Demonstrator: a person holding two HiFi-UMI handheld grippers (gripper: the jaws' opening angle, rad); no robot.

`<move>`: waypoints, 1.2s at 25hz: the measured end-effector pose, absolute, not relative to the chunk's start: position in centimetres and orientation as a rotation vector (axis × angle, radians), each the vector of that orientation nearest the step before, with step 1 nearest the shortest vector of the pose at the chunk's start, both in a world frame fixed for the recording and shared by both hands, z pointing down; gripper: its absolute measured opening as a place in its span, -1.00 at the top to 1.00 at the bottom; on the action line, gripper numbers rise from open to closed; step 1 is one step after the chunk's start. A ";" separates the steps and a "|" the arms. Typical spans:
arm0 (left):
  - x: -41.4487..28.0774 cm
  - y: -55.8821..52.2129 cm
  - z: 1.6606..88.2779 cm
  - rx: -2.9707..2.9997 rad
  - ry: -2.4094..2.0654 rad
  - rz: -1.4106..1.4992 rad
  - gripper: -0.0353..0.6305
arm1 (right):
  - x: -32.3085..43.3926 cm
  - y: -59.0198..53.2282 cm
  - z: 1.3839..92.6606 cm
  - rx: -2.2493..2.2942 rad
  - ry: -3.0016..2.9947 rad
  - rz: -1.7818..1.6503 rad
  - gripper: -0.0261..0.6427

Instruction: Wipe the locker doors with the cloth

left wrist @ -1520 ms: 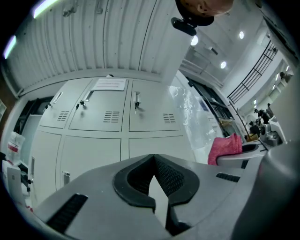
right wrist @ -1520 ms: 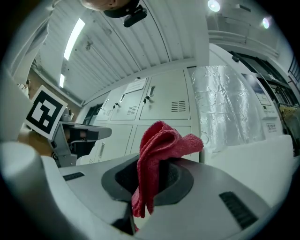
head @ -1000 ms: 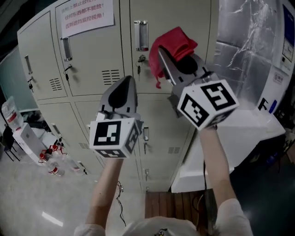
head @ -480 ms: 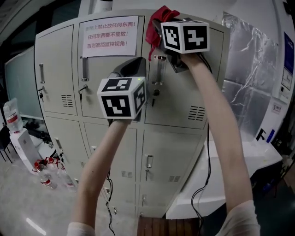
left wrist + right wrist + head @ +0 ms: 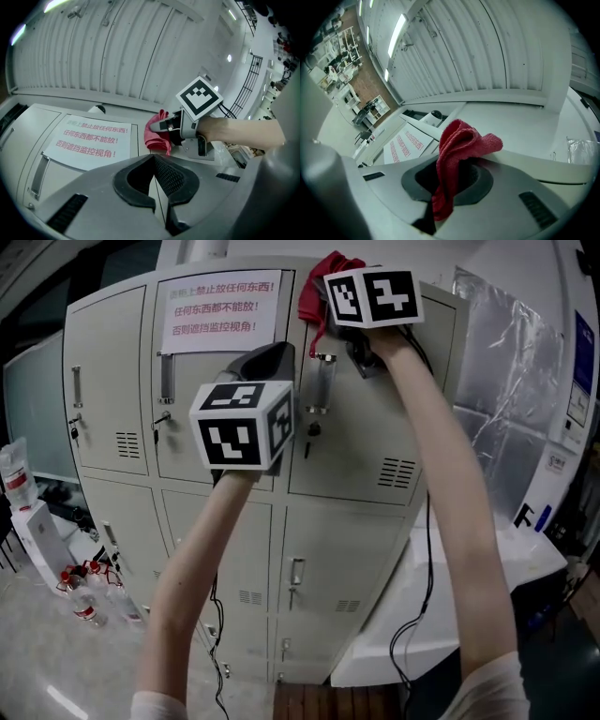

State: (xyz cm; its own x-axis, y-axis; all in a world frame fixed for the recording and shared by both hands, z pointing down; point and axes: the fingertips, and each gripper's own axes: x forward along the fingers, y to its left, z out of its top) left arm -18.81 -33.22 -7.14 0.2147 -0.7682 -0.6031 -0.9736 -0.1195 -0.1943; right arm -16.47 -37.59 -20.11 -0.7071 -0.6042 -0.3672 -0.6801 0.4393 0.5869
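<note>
R gripper point(image 5: 452, 161): fingers clamped on the red cloth point(image 5: 313, 294), up at the top edge of the lockers point(image 5: 361, 442), just right of the paper notice point(image 5: 217, 306). L gripper point(image 5: 153, 158): fingers shut w/ nothing btwn them, lower right of the notice, pointing at the doors.

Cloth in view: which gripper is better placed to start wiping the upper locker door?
Right. The right gripper is shut on the red cloth, raised at the top edge of the upper locker door; the left gripper is shut, empty, and lower.
</note>
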 end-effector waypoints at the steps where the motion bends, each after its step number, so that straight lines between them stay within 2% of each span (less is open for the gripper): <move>1: -18.4 -33.3 -7.2 -1.963 1.590 0.497 0.84 | -16.1 -37.7 -20.1 -1.168 2.579 1.131 0.80; 7: -16.3 -33.5 -7.4 -2.042 1.535 0.545 0.84 | -12.1 -38.6 -20.2 -1.246 2.562 1.159 0.80; 21: -9.1 -35.2 -8.0 -2.132 1.412 0.588 0.84 | 4.5 -41.9 -19.9 -1.586 2.419 1.148 0.80; 30: -7.8 -35.5 -8.3 -2.159 1.383 0.592 0.84 | 8.9 -42.8 -20.0 -1.708 2.355 1.144 0.80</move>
